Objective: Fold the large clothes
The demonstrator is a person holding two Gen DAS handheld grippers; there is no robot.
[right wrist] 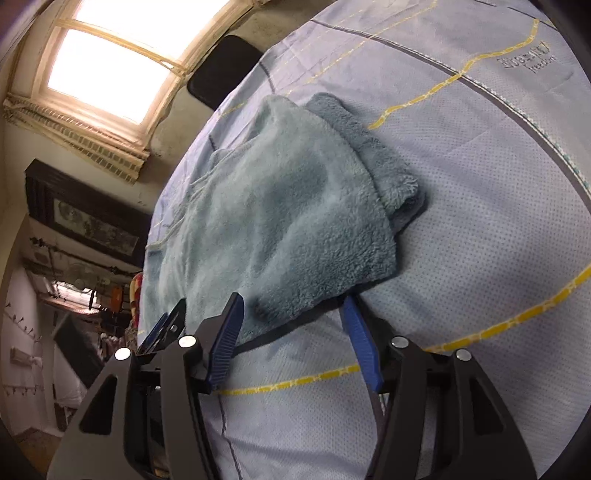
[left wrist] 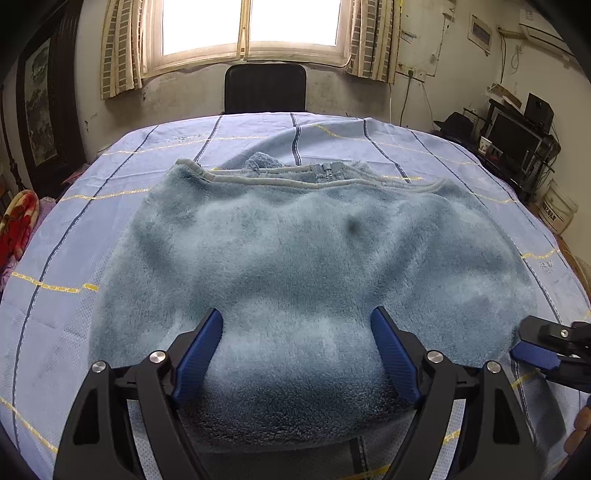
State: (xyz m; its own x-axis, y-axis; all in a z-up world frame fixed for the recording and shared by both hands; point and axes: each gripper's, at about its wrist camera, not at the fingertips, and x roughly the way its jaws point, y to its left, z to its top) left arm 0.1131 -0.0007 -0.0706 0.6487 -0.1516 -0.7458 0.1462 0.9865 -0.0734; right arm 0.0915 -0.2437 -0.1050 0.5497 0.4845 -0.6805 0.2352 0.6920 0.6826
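A fluffy blue-grey fleece garment lies spread on the bed, with its grey-trimmed zip edge at the far side. My left gripper is open above the garment's near edge, its blue fingers wide apart over the fleece. In the right wrist view the garment shows a folded layer sticking out at its right side. My right gripper is open, its jaws on either side of the garment's near corner. The right gripper also shows at the garment's right edge, and the left gripper appears at lower left.
The bed is covered by a light blue sheet with dark and yellow lines. A black chair stands beyond the far edge under a window. A desk with a monitor is at right, a framed picture at left.
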